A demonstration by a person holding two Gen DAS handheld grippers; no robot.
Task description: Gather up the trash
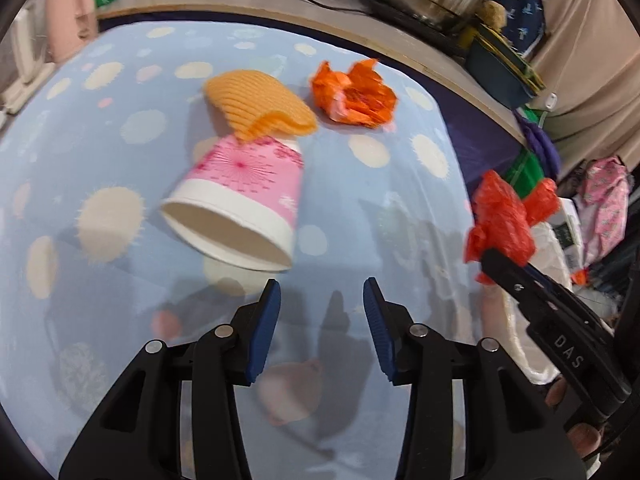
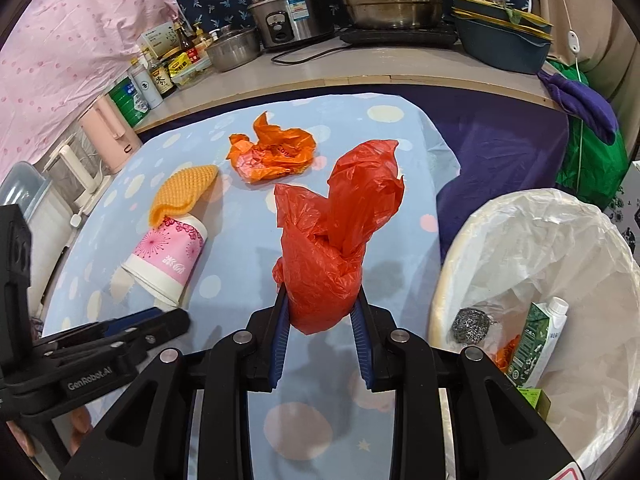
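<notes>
My right gripper (image 2: pixel 320 304) is shut on a red plastic bag (image 2: pixel 340 236) and holds it above the blue spotted tablecloth (image 2: pixel 240 280), left of the bin. In the left wrist view the same red bag (image 1: pixel 502 216) hangs from the right gripper (image 1: pixel 490 258) at the right edge. My left gripper (image 1: pixel 322 292) is open with nothing between its pads, just in front of a pink paper cup (image 1: pixel 240 200) lying on its side. An orange knitted cloth (image 1: pixel 260 104) rests on the cup's base. A crumpled orange plastic bag (image 1: pixel 354 94) lies behind them.
A bin with a white liner (image 2: pixel 520 232) stands right of the table, holding a steel scourer (image 2: pixel 472 324) and a green carton (image 2: pixel 536 340). Behind the table, a counter (image 2: pixel 304 66) carries pots, a rice cooker and bottles. The left gripper (image 2: pixel 168 316) shows low left in the right wrist view.
</notes>
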